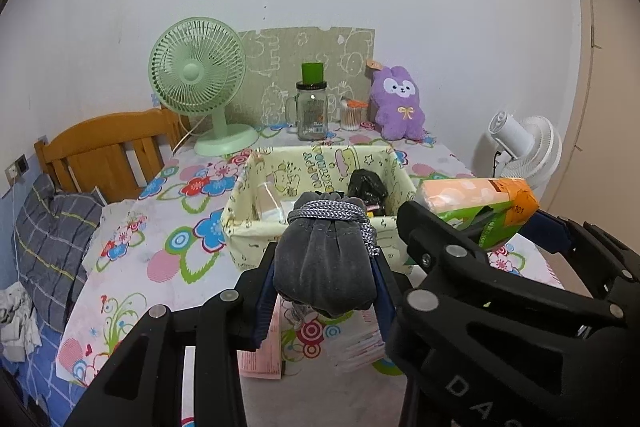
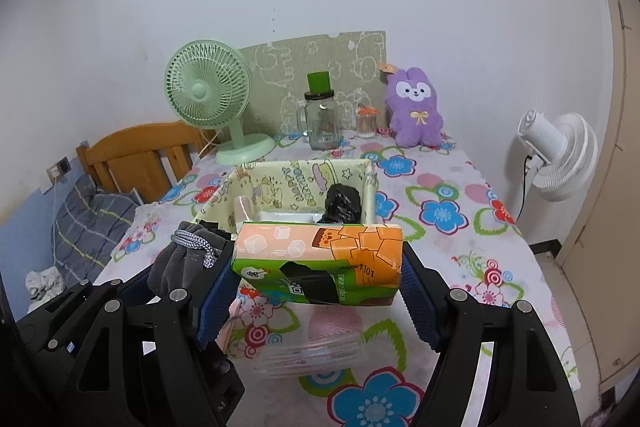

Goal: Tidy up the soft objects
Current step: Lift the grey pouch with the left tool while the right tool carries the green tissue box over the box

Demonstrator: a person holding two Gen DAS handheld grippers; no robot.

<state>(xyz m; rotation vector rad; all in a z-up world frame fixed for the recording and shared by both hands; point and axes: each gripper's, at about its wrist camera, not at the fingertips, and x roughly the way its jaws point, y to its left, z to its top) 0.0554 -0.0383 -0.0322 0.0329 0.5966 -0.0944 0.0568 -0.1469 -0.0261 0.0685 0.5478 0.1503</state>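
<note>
Grey drawstring pouch: lower centre of frame, clamped between left gripper fingers.
Tissue pack: frame centre, gripped by right gripper fingers.
Fabric storage box: on counter behind both.

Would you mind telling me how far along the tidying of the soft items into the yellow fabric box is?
Already done: the yellow fabric box holds a black bag and some pale packets. In hand: the left tool grips a grey drawstring pouch, and the right tool grips an orange-and-green tissue pack, both held above the table just short of the box. Left: dropping both in; a flat clear packet lies on the tablecloth.
</note>
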